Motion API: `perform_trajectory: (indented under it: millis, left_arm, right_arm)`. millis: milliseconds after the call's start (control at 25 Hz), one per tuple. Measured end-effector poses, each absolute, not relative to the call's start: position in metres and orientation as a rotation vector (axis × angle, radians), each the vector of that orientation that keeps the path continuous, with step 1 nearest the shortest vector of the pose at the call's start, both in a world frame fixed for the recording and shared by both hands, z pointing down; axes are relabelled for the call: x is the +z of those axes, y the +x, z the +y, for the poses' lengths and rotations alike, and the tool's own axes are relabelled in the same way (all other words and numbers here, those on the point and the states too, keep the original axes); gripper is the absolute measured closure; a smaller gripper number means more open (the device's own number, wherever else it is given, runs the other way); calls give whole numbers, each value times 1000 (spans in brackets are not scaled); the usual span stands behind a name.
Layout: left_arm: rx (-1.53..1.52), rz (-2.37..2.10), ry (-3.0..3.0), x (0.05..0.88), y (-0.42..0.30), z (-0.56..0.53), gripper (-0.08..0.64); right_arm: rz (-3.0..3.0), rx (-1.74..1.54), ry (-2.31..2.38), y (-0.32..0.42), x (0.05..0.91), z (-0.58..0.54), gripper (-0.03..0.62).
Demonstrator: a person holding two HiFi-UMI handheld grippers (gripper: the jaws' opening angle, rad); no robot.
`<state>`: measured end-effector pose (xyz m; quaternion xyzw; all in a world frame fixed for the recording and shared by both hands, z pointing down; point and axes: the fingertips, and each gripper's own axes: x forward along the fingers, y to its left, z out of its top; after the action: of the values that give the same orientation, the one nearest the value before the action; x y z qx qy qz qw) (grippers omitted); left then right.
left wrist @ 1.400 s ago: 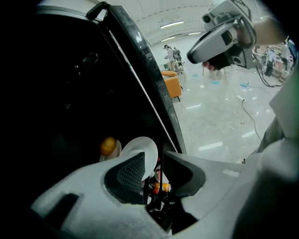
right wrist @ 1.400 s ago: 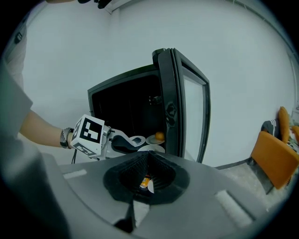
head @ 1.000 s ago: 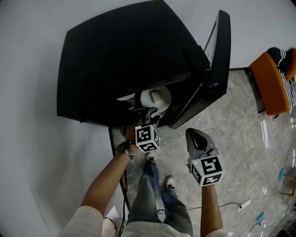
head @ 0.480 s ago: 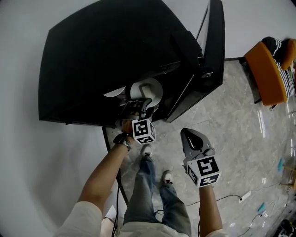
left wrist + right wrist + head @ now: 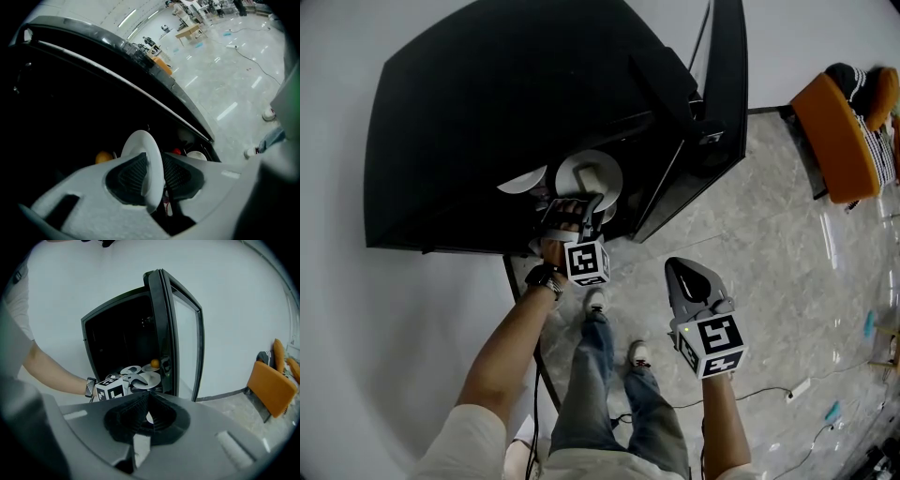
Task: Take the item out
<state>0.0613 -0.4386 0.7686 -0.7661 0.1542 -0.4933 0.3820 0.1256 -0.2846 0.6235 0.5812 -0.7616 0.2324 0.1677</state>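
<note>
Left gripper (image 5: 154, 176) is reaching into the black cabinet (image 5: 506, 122), which is filling the head view from 9 to 12 o'clock. Its jaws are closing on the rim of a white plate (image 5: 140, 150), with both pads pressing against the edge. The cabinet's door (image 5: 727, 94) is standing open at 1 o'clock, and an orange chair (image 5: 834, 141) is sitting on the stone floor (image 5: 787, 281) at 2 o'clock. The right gripper (image 5: 147, 416) is hanging at 5 o'clock, well apart from the cabinet, its jaws resting together on nothing. The plate is standing inside the cabinet's lower opening. A small orange round thing (image 5: 104, 157) is lying at the plate's 9 o'clock.
</note>
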Motion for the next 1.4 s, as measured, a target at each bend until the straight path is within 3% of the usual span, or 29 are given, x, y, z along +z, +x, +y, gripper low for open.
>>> perform_trajectory:
  millis: [560,1400]
  left_arm:
    - [-1153,440,-1797,757,55,-433,541]
    - [-1055,523,-1750,678,48,-397,541]
  right_arm:
    - [-2129,690,1659,131,631,-279,584]
    - [-2190,576,1661,141,575,-266,584]
